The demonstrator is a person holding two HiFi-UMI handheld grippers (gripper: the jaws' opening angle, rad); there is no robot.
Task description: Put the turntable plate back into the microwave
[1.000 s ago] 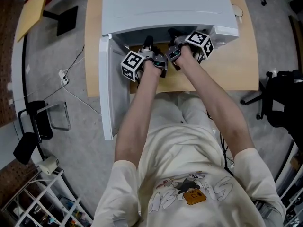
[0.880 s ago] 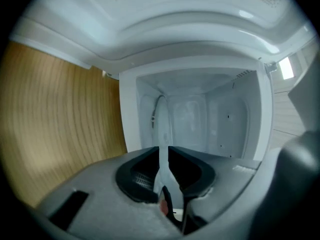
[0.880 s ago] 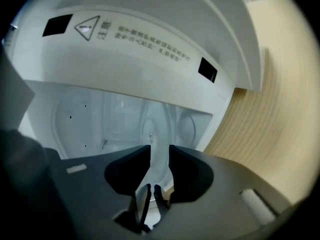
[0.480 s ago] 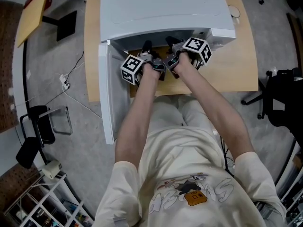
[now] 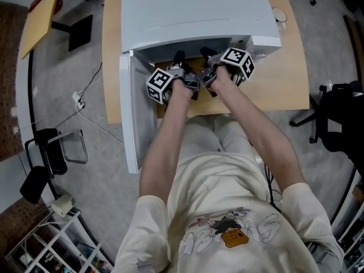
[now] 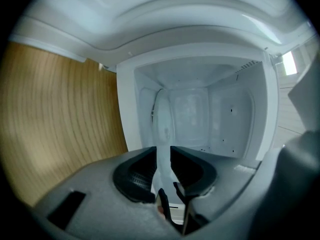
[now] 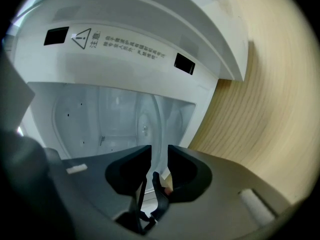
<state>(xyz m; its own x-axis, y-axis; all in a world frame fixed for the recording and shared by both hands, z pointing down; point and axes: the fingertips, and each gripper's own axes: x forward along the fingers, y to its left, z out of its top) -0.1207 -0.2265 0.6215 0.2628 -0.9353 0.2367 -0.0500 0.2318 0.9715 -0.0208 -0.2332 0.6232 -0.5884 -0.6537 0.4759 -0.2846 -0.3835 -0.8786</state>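
Light wooden table (image 5: 287, 81) bearing white microwave oven (image 5: 193, 16), door (image 5: 129, 112) swung open. Clear round glass turntable plate (image 6: 163, 116) reaching into cavity, spanning both grippers. Right gripper (image 7: 159, 156) clamped on plate rim. Left gripper (image 6: 160, 156): jaws just opening, rim between them, grip slackened.

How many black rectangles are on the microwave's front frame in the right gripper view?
2: one black rectangle left of the warning label, the other right of it. Others may be hidden.

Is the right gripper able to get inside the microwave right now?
Probably yes: the door stands wide open, and the right gripper, jaws shut on the plate, is at the opening of the microwave.
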